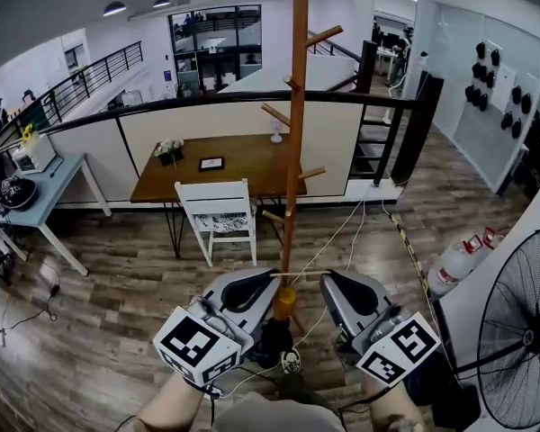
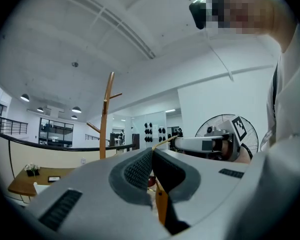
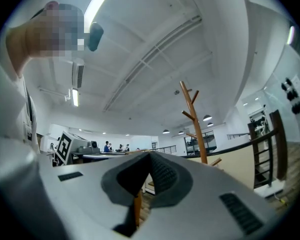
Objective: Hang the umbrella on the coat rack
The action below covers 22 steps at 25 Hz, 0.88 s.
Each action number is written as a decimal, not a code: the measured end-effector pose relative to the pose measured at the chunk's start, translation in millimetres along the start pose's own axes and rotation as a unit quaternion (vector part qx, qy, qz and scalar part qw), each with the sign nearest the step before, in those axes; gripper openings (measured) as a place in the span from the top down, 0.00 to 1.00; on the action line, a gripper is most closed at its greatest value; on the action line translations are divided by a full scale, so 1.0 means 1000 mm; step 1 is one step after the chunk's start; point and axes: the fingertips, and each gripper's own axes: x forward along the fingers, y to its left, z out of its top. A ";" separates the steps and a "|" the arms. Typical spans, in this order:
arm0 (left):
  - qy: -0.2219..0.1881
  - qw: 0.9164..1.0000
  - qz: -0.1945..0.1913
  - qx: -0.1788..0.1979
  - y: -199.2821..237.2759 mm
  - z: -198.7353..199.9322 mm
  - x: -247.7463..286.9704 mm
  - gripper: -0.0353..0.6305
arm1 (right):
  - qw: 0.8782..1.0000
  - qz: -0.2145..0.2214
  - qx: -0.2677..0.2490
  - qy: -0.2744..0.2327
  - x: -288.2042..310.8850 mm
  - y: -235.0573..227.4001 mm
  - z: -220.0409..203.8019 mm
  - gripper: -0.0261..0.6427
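**Both grippers clenched on the umbrella's strap, rack dead ahead**

In the left gripper view my ribbed pads [image 2: 136, 173] are closed tip to tip on a thin tan strap [image 2: 163, 142]. The right gripper view shows the same thing, with its pads [image 3: 163, 175] pinched on the other end of it. From the head view, the left gripper [image 1: 272, 277] and the right gripper [image 1: 329, 278] sit close together, and the strap runs between them as a taut, nearly level line.

The umbrella [image 1: 286, 302] hangs under that line. Its orange handle is just below the strap, and beneath it is a dark bulk that I take for the folded canopy, though the grippers partly hide it. It is off the floor, low in front of me, near the foot of the coat rack [image 1: 294, 133].

I judge it a compact, light load, so weight is not my worry. The strap is soft and thin, and a thin cord can creep out of flat pads. The body below will swing like a pendulum if I move sharply.

I would keep hold of the strap, since that is the part that has to go over a peg [image 1: 311, 174]. I would also keep the two pinch points apart so the span stays open. The handle looks stiff and smooth, a fallback grip if the strap slips. The pegs slope upward from the pole, so once over one, the strap should settle inward.
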 end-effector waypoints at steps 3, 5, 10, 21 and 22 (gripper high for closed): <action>0.001 1.000 0.002 -0.002 0.019 -0.002 0.024 0.94 | 1.000 0.014 0.006 -0.002 0.019 -0.028 0.000 0.96; 0.003 1.000 0.004 -0.002 0.032 -0.001 0.043 0.94 | 1.000 0.023 0.012 -0.004 0.033 -0.050 0.003 0.96; 0.008 1.000 0.022 -0.003 0.075 0.001 0.088 0.94 | 0.998 0.054 0.023 -0.004 0.075 -0.102 0.009 0.96; -0.003 0.998 0.064 -0.013 0.148 -0.004 0.162 0.94 | 0.994 0.109 0.022 0.002 0.142 -0.185 0.010 0.96; -0.003 0.998 0.066 -0.015 0.153 -0.005 0.165 0.94 | 0.994 0.111 0.024 0.002 0.146 -0.189 0.009 0.96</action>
